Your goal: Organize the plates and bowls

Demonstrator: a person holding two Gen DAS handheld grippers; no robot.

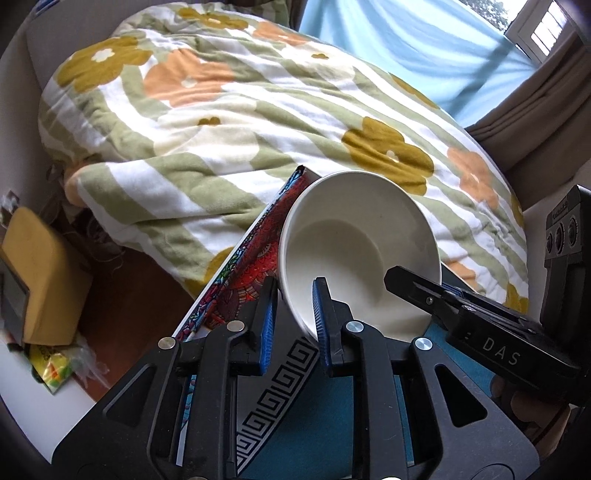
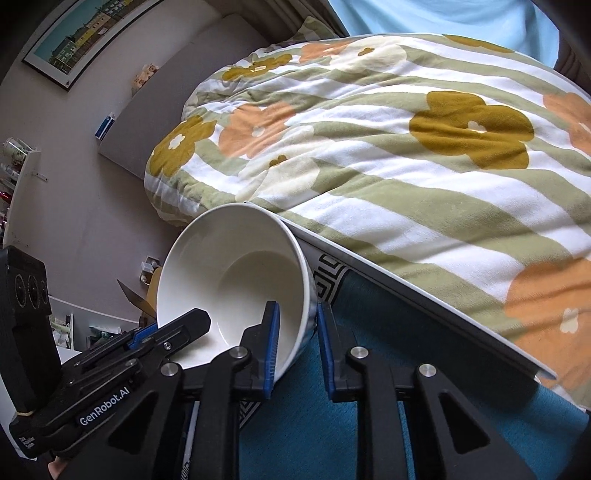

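White bowl [image 1: 354, 243] tilted, rim pinched by left claw [image 1: 295, 310] and right claw [image 2: 295, 339].

Bedroom, daylit. Bed under a fleece blanket [image 1: 258, 122] striped green and white, with mustard, orange and cream flowers, rumpled into a mound and hanging over the near edge. Behind it, pale blue curtain [image 1: 406, 48] glowing with sun, brown drapes [image 1: 535, 103] to the side, a sliver of window [image 1: 543, 29] at the top corner. Wooden floor [image 1: 136, 288] beneath the bed's edge, with a yellow box [image 1: 44, 273] standing near. Mauve-grey wall [image 2: 85, 155] carrying a framed picture [image 2: 92, 33] of coloured houses; padded headboard [image 2: 166, 92] below it. White shelf [image 2: 22, 192] of small clutter at the left edge.
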